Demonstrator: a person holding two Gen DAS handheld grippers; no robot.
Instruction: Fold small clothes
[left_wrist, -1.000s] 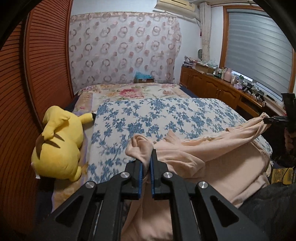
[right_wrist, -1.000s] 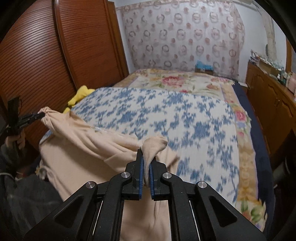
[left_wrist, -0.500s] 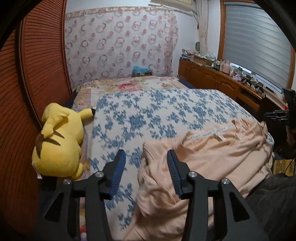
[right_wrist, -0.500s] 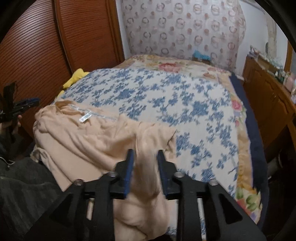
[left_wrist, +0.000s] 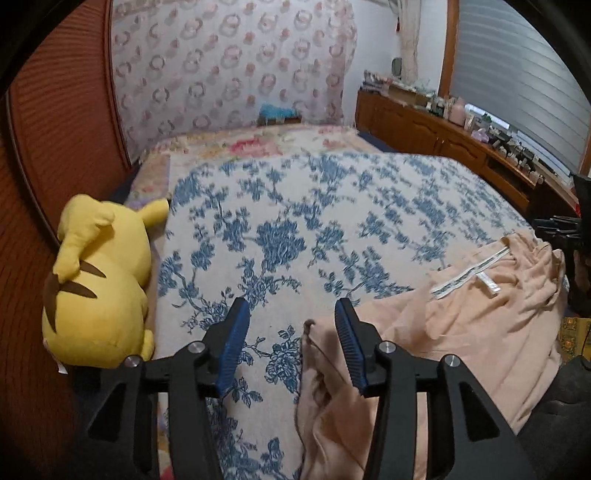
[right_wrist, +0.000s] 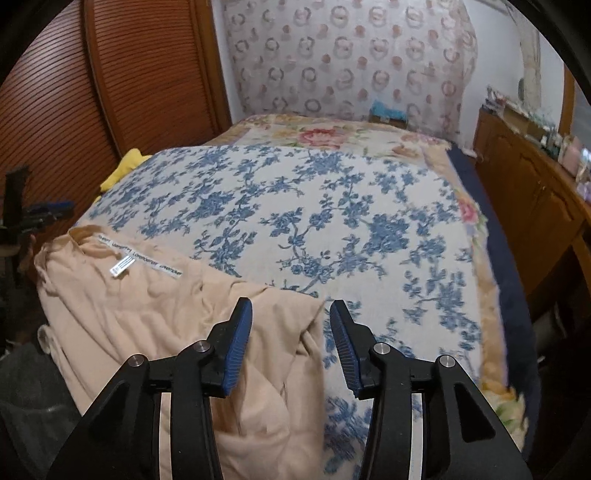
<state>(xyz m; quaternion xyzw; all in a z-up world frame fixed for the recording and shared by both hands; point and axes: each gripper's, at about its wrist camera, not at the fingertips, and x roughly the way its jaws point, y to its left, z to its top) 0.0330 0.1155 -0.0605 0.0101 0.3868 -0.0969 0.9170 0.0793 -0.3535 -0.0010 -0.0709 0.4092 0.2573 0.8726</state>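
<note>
A peach garment (left_wrist: 480, 325) lies spread and rumpled on the near edge of the bed, its white label (left_wrist: 487, 284) facing up. My left gripper (left_wrist: 291, 304) hangs open just above the garment's left end; a fold of cloth lies under its right finger, free of the pads. In the right wrist view the garment (right_wrist: 140, 306) fills the lower left. My right gripper (right_wrist: 291, 304) is above its right corner with the jaws opening, and the cloth between them is not pressed. Each gripper also shows small at the other view's edge: right gripper (left_wrist: 554, 225), left gripper (right_wrist: 48, 212).
The bed carries a blue floral cover (left_wrist: 295, 206). A yellow plush toy (left_wrist: 96, 284) lies along its left side by a slatted wooden wardrobe (left_wrist: 55, 129). A wooden sideboard (right_wrist: 535, 184) with small items runs along the right. Dark clothing of the person shows at the bottom corners.
Both grippers were shut on raised ends of the garment; both opened, the cloth dropped flat onto the bed, and both hands came down and drew back a little.
</note>
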